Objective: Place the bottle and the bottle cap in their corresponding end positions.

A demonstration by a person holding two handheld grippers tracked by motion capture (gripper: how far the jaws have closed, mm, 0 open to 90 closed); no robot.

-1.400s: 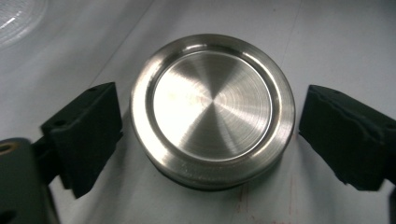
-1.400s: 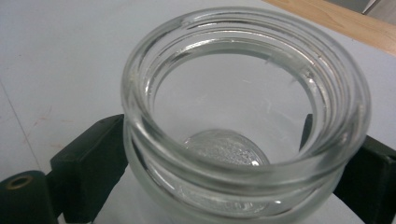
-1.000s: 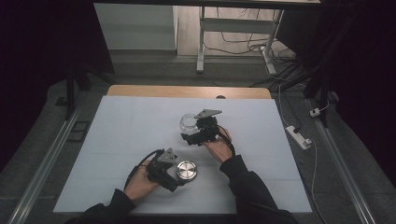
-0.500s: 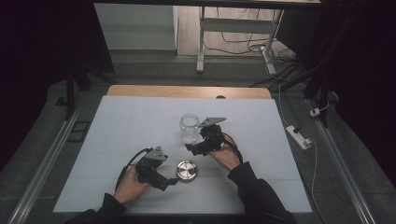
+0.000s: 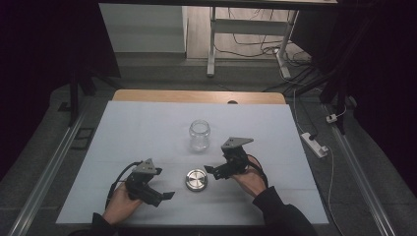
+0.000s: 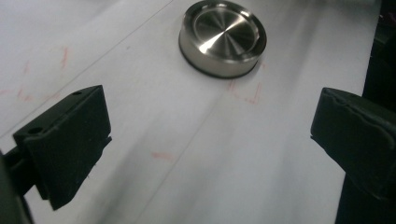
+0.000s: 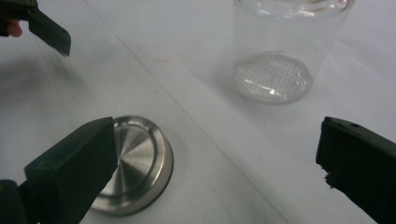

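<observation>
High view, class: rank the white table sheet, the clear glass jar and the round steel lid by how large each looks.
1. White table sheet, by far the largest.
2. Clear glass jar.
3. Round steel lid, slightly smaller than the jar, though it lies flat and nearer the camera, so that gap is unsure.

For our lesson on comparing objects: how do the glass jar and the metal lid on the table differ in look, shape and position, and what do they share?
The glass jar is clear, so its base shows through its wall; the metal lid is opaque, shiny steel. The glass jar stands tall and upright with an open mouth; the metal lid lies low and flat. The glass jar sits farther from the person; the metal lid lies nearer, between the left hand-held gripper and the right hand-held gripper. Both are round, rest on the white table, and are held by neither.
</observation>
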